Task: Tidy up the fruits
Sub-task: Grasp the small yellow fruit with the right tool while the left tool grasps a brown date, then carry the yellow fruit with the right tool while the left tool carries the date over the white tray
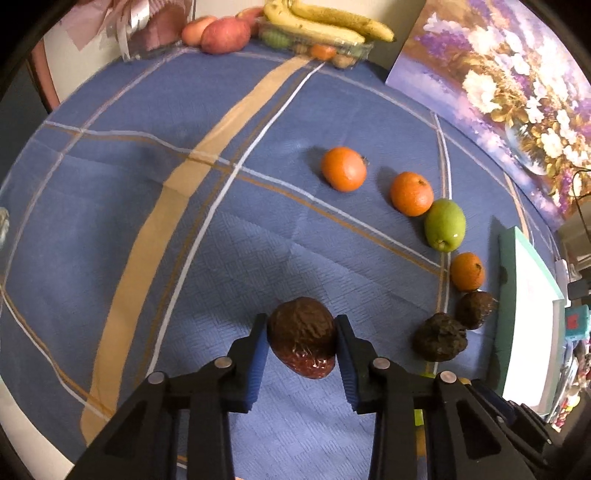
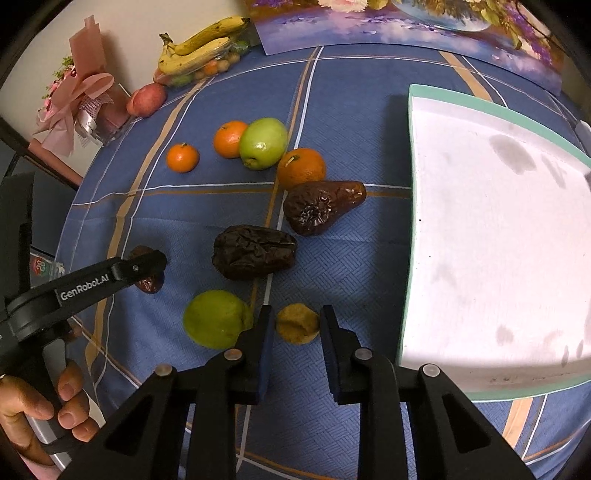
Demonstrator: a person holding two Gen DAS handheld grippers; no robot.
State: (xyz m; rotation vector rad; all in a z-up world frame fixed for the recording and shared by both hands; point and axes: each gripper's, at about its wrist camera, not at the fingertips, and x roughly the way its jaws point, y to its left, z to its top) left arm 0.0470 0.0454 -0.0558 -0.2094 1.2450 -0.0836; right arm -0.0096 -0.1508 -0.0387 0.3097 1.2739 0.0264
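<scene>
Blue plaid tablecloth (image 1: 147,229) covers the whole table, and from the left wrist view the left gripper (image 1: 301,343) is clamped snug on a wrinkly dark fruit (image 1: 301,338) right down at the cloth, with oranges (image 1: 343,168) and a green apple (image 1: 444,224) strung in a curve toward the teal-edged tray (image 1: 517,295) – bananas (image 1: 328,20) sit at the far edge. Right wrist view: the right gripper (image 2: 297,328) has closed on a small yellowish fruit (image 2: 297,324) beside a green pear-ish one (image 2: 216,319), next to the tray, which looks bare – so I'd say sorting has barely begun, and two shrivelled dark fruits (image 2: 255,251) crowd the path.
</scene>
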